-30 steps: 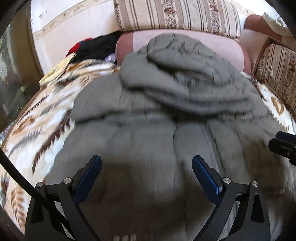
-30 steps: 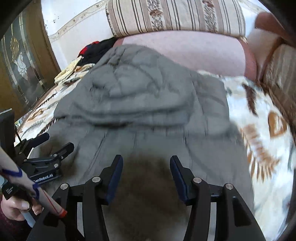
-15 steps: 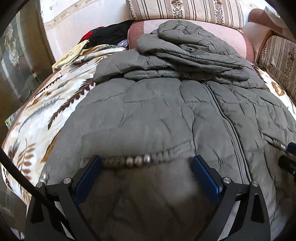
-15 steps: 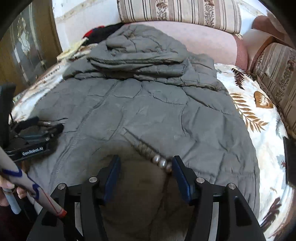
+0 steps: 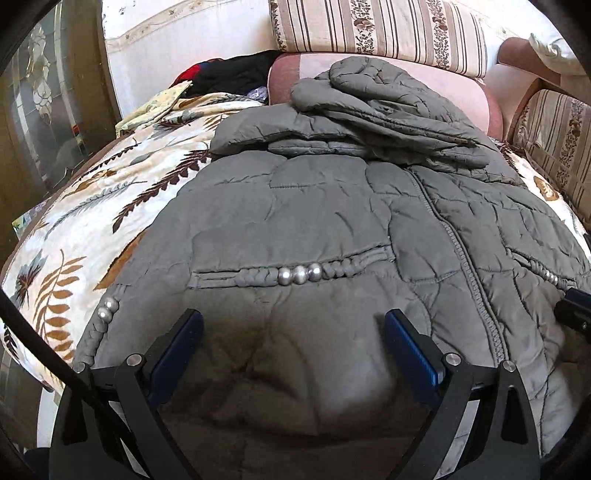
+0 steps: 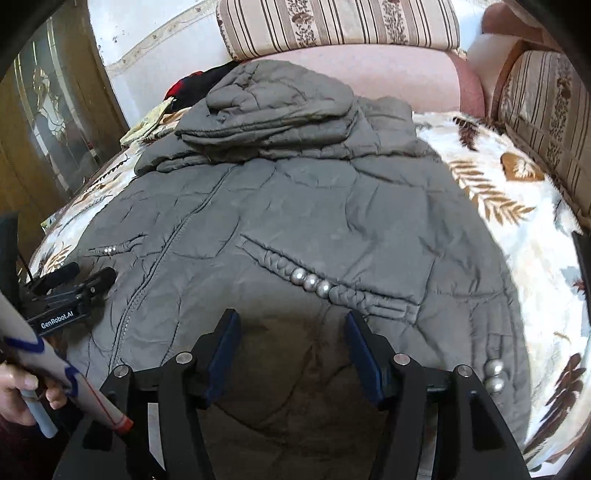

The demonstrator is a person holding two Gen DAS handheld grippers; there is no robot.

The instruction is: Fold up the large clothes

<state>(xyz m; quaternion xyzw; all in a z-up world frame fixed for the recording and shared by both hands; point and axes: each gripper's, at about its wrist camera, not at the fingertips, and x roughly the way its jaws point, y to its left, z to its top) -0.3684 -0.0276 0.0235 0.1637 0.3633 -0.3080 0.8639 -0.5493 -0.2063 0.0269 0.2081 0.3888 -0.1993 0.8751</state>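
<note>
Item: one grey quilted jacket (image 5: 332,221), lying front up on a leaf-print blanket (image 5: 92,229) over a sofa, hem toward us, zipper (image 5: 458,236) running near to far. Its sleeves and hood are already laid across the chest at the far end, against the pink sofa back (image 6: 388,77).

Left gripper (image 5: 293,343): we hold its fingers wide apart over the near hem, left of the zipper, nothing between them. Right gripper (image 6: 291,343): its fingers stand partly open, having just been opening a little, over the hem right of the zipper, gripping nothing. We cannot tell whether either set of tips touches the cloth.

Risks, as we judge them:
- The padding is thick and slippery; a shallow pinch may catch only the top layer, so the hem lifts unevenly.
- Unequal lift by the two hands would skew the fold.
- The piled sleeves could slide off when the hem is carried over them.

Count: one jacket; two grippers; two beaded pocket trims (image 5: 299,273), three silver beads each; further beads at each hem corner; striped cushions (image 5: 380,29), at least two; one heap of dark clothes (image 5: 236,74) at far left.
</note>
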